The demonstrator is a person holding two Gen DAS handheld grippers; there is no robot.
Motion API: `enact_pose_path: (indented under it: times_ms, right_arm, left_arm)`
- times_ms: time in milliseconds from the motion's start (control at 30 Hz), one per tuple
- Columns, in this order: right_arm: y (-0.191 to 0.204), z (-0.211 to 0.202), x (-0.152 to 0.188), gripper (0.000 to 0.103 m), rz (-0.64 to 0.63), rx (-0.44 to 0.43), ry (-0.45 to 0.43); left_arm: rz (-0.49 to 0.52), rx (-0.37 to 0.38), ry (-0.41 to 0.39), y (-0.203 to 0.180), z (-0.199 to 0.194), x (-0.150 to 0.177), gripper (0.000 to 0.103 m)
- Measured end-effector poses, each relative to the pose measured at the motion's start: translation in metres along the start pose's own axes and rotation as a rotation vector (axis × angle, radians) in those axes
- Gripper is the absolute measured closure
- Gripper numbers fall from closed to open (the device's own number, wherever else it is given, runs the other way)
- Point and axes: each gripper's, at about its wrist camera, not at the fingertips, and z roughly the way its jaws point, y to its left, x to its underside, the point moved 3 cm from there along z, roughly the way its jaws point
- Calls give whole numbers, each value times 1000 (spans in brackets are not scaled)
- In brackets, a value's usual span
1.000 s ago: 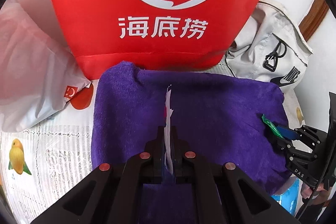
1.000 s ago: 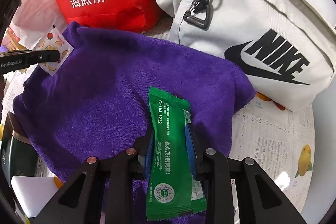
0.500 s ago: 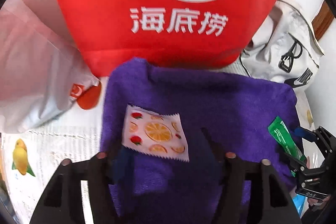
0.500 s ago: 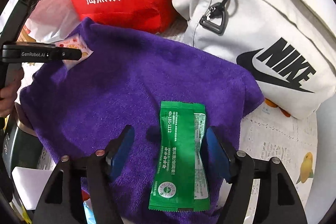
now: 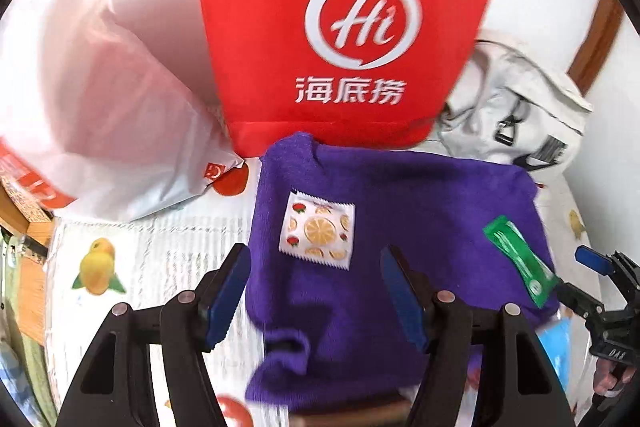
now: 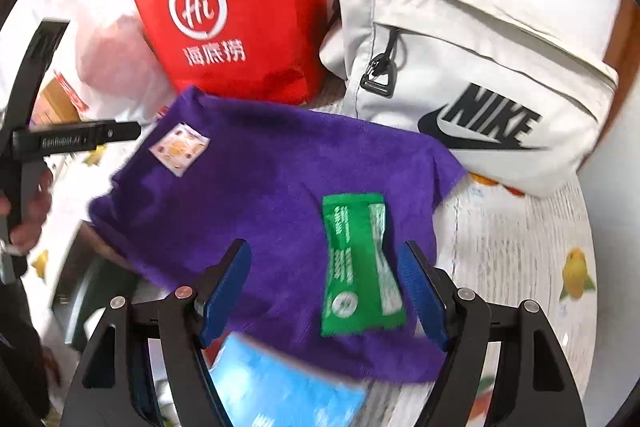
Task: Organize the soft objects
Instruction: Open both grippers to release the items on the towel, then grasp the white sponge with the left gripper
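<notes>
Looking past my left claw (image 5: 316, 301), I see its blue pads spread wide with nothing between them, only the towel (image 5: 420, 203) below. Just ahead of the tips, the fruit sachet (image 5: 318, 229) lies flat on the towel, free of both pads. Further out stands the red bag (image 5: 352, 27), with a white plastic bag (image 5: 104, 99) left of it and the grey Nike bag (image 5: 516, 115) off to the right.

My right claw (image 6: 326, 291) has its jaws opening. The green sachet (image 6: 360, 263) lies between them, nearer the right pad, flat on the towel (image 6: 272, 187) and clear of both. A blue packet (image 6: 280, 387) peeks from under the towel's near edge. Beyond, the fruit sachet (image 6: 180, 147) sits at the far left corner of the towel, near the left claw's tip (image 6: 120, 131). The red bag (image 6: 240, 11) and Nike bag (image 6: 472, 83) stand behind, on the fruit-print cloth (image 6: 520, 247).
</notes>
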Motion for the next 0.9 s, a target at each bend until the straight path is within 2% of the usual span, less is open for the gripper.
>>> enact_pose_path:
  times_ms: [133, 267, 333, 433, 500, 667, 767, 900]
  right_arm:
    - [8, -34, 16, 27, 39, -51, -43]
    - [10, -62, 38, 27, 69, -49, -58]
    - [13, -73, 51, 27, 78, -44, -52]
    - [20, -85, 71, 27, 63, -23, -51]
    - [22, -94, 86, 27, 54, -7, -57]
    - [26, -113, 124, 27, 36, 36, -43]
    - [26, -117, 141, 27, 14, 82, -43]
    - [20, -111, 155, 27, 21, 87, -21]
  left_arm:
    - [0, 77, 10, -12, -30, 22, 37]
    - [8, 118, -10, -26, -56, 47, 37]
    - [28, 114, -6, -35, -67, 62, 37]
    - [73, 122, -1, -50, -79, 84, 29]
    - [100, 138, -3, -60, -81, 98, 24]
    - [171, 169, 27, -90, -73, 126, 22]
    - [204, 178, 50, -104, -62, 135, 22]
    - [221, 185, 70, -114, -47, 136, 22]
